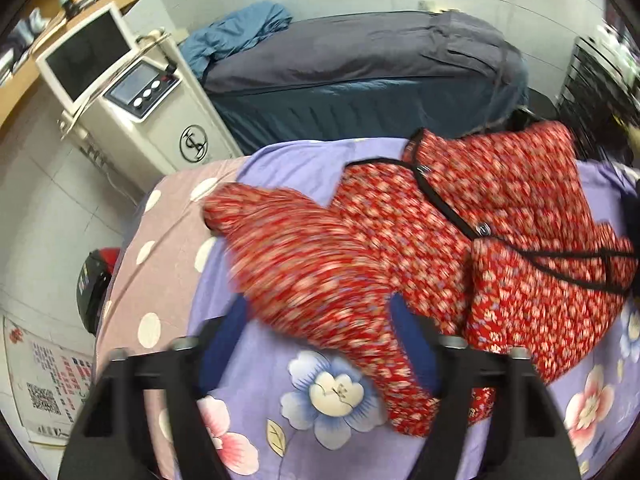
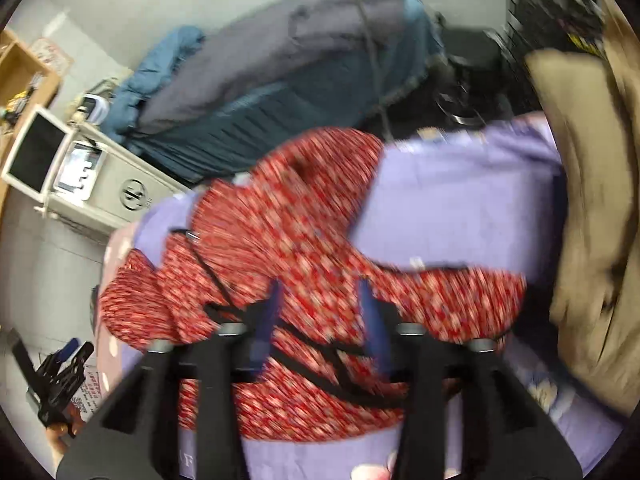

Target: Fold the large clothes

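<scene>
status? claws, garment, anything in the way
Left claw open, right claw open, both over red floral padded jacket. Jacket partly folded on purple floral bedsheet. Tan garment alongside, right.

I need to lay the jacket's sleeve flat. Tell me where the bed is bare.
Bare lilac bedsheet lies in front of the red floral jacket, between the left gripper fingers, and along the far edge behind the jacket. It is crowded on the right, where a tan garment borders the sheet.

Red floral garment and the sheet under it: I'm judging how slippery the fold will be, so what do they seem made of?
Garment: looks like soft padded or quilted cloth, matte, puffy folds, black trim. Sheet: thin woven fabric, probably cotton, matte, printed flowers, lying flat. Motion blur leaves the weave unclear.
</scene>
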Demonstrator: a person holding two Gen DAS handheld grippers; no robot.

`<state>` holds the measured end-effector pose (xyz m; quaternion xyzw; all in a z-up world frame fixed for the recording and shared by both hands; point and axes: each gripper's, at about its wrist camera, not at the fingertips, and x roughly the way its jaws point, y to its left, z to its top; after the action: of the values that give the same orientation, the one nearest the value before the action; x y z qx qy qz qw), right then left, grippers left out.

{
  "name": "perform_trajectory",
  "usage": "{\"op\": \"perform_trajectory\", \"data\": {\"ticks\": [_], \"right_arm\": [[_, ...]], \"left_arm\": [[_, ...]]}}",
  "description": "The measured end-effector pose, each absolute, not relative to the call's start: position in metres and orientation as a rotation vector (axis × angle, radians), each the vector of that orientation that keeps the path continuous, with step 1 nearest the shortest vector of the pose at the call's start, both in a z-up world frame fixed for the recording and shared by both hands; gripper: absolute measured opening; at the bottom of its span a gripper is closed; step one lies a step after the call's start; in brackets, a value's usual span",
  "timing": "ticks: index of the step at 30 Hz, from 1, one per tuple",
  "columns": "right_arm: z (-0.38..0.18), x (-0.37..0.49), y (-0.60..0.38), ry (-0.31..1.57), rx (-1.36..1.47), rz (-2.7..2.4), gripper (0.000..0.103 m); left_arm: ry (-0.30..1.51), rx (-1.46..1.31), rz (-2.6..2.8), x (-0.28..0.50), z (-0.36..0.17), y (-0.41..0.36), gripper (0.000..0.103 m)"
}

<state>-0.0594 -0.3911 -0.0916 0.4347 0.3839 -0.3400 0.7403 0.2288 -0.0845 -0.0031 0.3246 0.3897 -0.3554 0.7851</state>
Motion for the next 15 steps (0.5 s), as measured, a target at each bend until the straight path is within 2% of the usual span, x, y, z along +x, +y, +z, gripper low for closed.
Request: {"op": "perform_trajectory", "data": {"ticks": [2, 5, 8, 10, 15], "right_arm": [[-0.102, -0.068, -0.382, 0.874, 0.931, -0.750, 0.056], [-0.120, -0.093, -0.361, 0.934, 0.927, -0.736, 0.068], [-0.143, -0.115, -0.333, 0.986, 0.946, -0.718, 0.068], [-0.152, -0.124, -0.313, 1.003, 0.941, -0.715, 0.068], [-0.173, -0.135, -0.265, 1.062, 0.906, -0.672, 0.073]], "left_arm": [[0.832, 0.726, -0.788, 0.204, -0.011, -0.073, 0.080], [0.866, 0.749, -0.808, 0.179, -0.022, -0.061, 0.083], [0.915, 0.732, -0.820, 0.164, -0.030, -0.042, 0.084], [0.944, 0.694, -0.819, 0.156, -0.036, -0.031, 0.089], [1.024, 0.666, -0.852, 0.130, -0.062, -0.022, 0.091]]}}
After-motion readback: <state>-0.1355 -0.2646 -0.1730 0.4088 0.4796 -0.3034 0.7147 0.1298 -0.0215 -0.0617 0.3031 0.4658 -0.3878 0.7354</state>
